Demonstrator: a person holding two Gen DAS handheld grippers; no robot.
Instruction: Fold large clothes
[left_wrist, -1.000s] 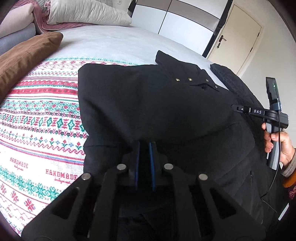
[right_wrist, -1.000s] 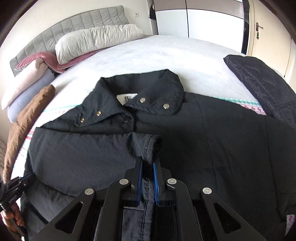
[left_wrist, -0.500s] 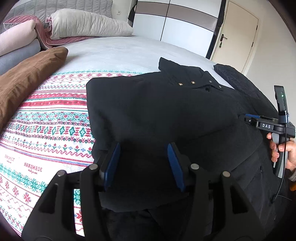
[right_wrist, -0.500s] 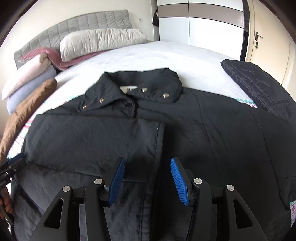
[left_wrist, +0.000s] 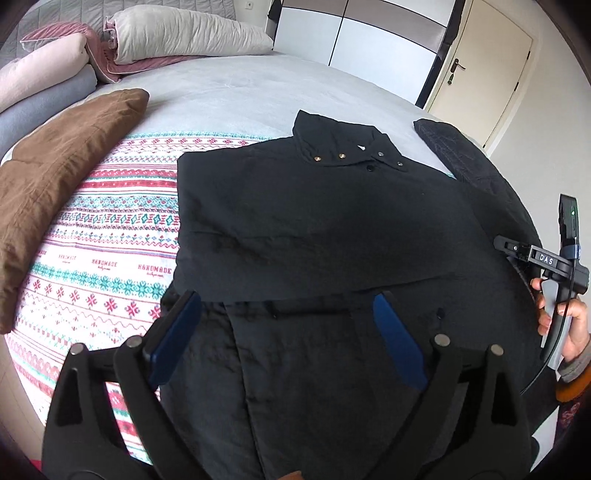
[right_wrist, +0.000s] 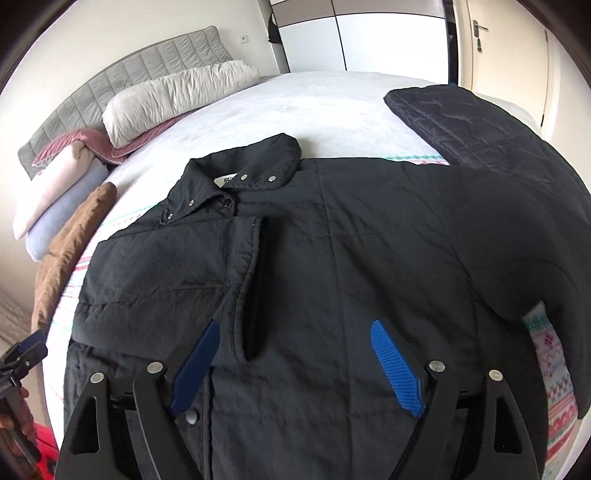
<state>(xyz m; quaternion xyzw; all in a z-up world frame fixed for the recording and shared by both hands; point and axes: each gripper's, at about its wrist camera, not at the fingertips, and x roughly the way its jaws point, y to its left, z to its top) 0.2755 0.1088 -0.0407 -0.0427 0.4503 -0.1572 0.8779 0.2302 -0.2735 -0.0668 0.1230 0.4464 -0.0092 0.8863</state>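
The bed (left_wrist: 258, 85) carries a patterned blanket (left_wrist: 110, 229) with the black jacket (right_wrist: 332, 277) spread over it — soft, bulky, likely slippery; best gripped at its 3 o'clock sleeve. A quilted coat (right_wrist: 480, 125) crowds 2 o'clock. Left tongs (left_wrist: 288, 332) and right tongs (right_wrist: 295, 365) gape wide, empty.

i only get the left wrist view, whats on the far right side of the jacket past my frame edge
Observer: The black jacket's right sleeve lies spread out, unfolded, reaching over the patterned blanket.
Operator: is the other sleeve folded in
Observer: Yes, the folded sleeve's cuff opening faces the right gripper, whose jaws are wide apart.
Operator: any label at the collar
Observer: A white label shows inside the collar, beside two silver snaps.
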